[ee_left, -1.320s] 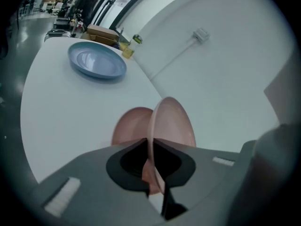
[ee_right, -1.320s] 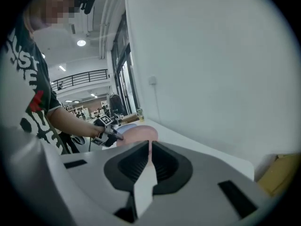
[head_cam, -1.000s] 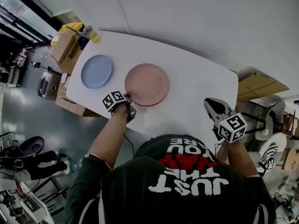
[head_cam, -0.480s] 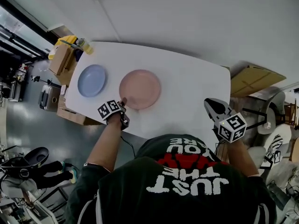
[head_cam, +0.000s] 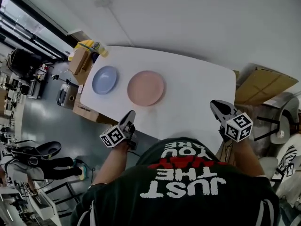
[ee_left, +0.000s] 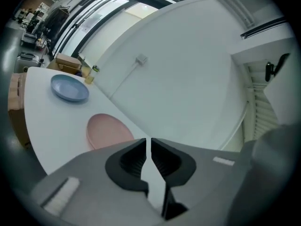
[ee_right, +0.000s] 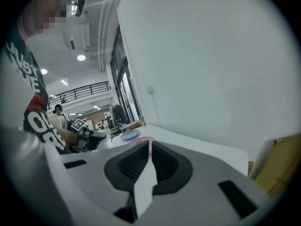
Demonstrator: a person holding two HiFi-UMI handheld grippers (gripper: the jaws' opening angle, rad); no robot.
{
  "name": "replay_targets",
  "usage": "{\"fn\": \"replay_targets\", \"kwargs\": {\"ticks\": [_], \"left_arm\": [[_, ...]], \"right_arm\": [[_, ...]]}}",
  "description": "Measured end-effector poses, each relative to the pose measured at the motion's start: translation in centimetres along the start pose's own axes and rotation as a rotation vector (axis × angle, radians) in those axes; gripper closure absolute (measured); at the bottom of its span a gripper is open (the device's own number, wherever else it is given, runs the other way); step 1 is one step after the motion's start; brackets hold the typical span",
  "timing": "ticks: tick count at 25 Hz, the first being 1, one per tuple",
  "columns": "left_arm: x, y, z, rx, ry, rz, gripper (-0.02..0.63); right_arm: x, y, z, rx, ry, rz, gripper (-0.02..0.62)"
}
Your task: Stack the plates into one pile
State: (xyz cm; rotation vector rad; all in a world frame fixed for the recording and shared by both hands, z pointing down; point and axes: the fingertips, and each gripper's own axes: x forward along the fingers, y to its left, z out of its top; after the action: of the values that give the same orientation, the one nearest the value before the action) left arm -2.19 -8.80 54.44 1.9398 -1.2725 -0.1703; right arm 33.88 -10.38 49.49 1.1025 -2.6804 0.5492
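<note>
Its jaws just closed to an empty slit, the left hand-held gripper point(head_cam: 130, 115) could shove the pink plate point(head_cam: 146, 88) rather than grip its rim.

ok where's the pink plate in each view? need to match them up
Head view: pink plate upper centre on the white table, just right of the blue plate.
Left gripper view: lower left, nearer than the blue plate.
Right gripper view: only a thin pink sliver at centre, just right of the blue plate.
Shared landmark: the blue plate, beside it in all three.
</note>
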Motion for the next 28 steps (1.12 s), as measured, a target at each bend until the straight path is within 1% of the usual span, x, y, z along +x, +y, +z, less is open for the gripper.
{"fn": "replay_targets", "kwargs": {"ticks": [2, 4, 7, 9, 10, 12, 14, 15, 16, 18, 21, 24, 26, 28], "left_arm": [[-0.9, -0.4, 0.5, 0.039, -0.004, -0.035, 0.568], [-1.5, 0.3, 1.7, 0.065, -0.012, -0.071, 0.568], [-1.4, 3.1, 4.7, 0.086, -0.015, -0.142, 0.568], [-1.1, 5.7, 7.3, 0.108, -0.004, -0.204, 0.568], [-1.1, 7.0, 8.5, 0.122, 0.006, -0.232, 0.568], [-1.4, 9.6, 10.9, 0.153, 0.045, -0.269, 0.568], [-1.6, 11.9, 12.9, 0.184, 0.110, -0.302, 0.568], [-1.7, 13.0, 13.6, 0.194, 0.147, -0.318, 0.568], [-1.7, 14.0, 14.3, 0.201, 0.178, -0.332, 0.568], [-1.5, 15.5, 15.4, 0.209, 0.216, -0.354, 0.568], [-1.0, 16.0, 15.8, 0.212, 0.243, -0.384, 0.568], [0.1, 15.0, 14.9, 0.220, 0.273, -0.406, 0.568], [0.9, 14.0, 13.6, 0.227, 0.301, -0.407, 0.568], [1.6, 13.5, 12.2, 0.230, 0.332, -0.389, 0.567]], "right_arm": [[0.8, 0.9, 0.1, 0.001, -0.007, -0.003, 0.588], [2.2, 2.5, 0.1, -0.013, -0.005, 0.000, 0.588], [5.9, 5.2, 0.3, -0.044, 0.004, -0.022, 0.588], [9.0, 6.7, 0.7, -0.044, 0.001, -0.070, 0.588], [10.4, 7.5, 0.9, -0.025, -0.008, -0.102, 0.588], [12.8, 9.4, 1.5, 0.061, -0.048, -0.162, 0.588], [15.1, 11.3, 2.0, 0.157, -0.088, -0.206, 0.588], [16.2, 12.3, 2.2, 0.188, -0.096, -0.227, 0.588], [17.2, 13.1, 2.5, 0.203, -0.098, -0.245, 0.588], [19.0, 14.8, 3.2, 0.196, -0.095, -0.262, 0.588], [20.4, 17.1, 3.2, 0.141, -0.058, -0.265, 0.588], [20.7, 18.4, 3.2, 0.088, -0.032, -0.259, 0.588], [20.8, 18.9, 3.6, 0.056, -0.032, -0.234, 0.588], [20.9, 19.3, 3.8, 0.028, -0.030, -0.199, 0.588]]}}
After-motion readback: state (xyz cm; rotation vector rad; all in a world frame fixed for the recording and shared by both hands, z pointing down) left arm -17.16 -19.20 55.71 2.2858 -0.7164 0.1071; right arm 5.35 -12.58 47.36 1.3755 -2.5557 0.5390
